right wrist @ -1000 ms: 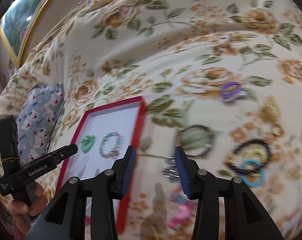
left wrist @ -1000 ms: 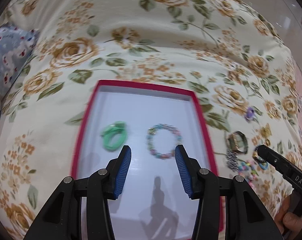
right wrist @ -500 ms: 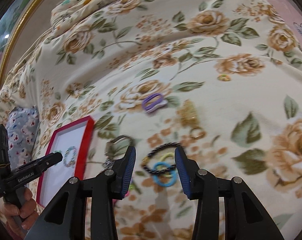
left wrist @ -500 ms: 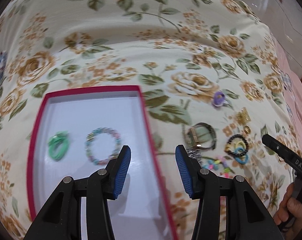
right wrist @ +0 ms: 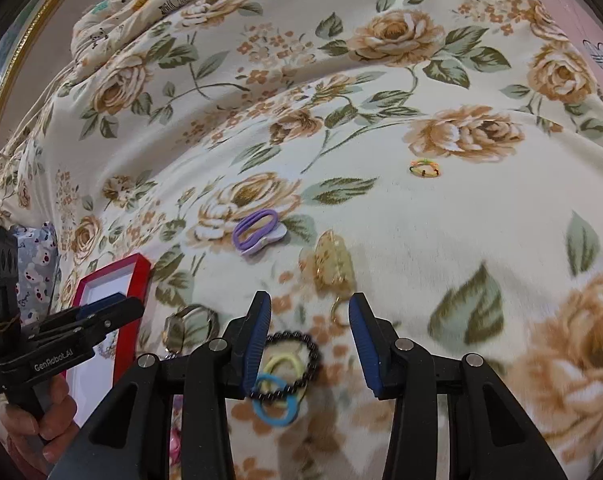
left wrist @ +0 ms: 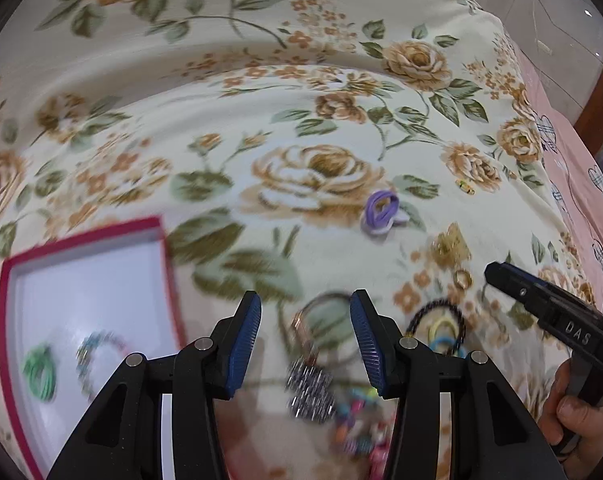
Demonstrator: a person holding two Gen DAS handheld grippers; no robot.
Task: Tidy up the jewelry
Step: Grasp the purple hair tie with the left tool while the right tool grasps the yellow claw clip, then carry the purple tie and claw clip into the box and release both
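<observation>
You have matt floral cloth on the bed (right wrist: 381,208), a smooth red-rimmed tray (left wrist: 169,264), glossy black beads on the bracelet (right wrist: 313,350), and ribbed blue pads (right wrist: 361,340) on matt black plastic.

A bedroom in a home. A bed is covered by a cream cotton bedspread printed with tan roses and green leaves (right wrist: 381,208), with a pink sheet patterned with hearts (left wrist: 581,184) at its far edge. A grey floral pillow (right wrist: 35,264) and a gold-framed picture (right wrist: 9,64) lie alongside.

Floral bedspread (right wrist: 381,208), gilt frame (right wrist: 17,60), patterned pillow (right wrist: 33,264)
</observation>
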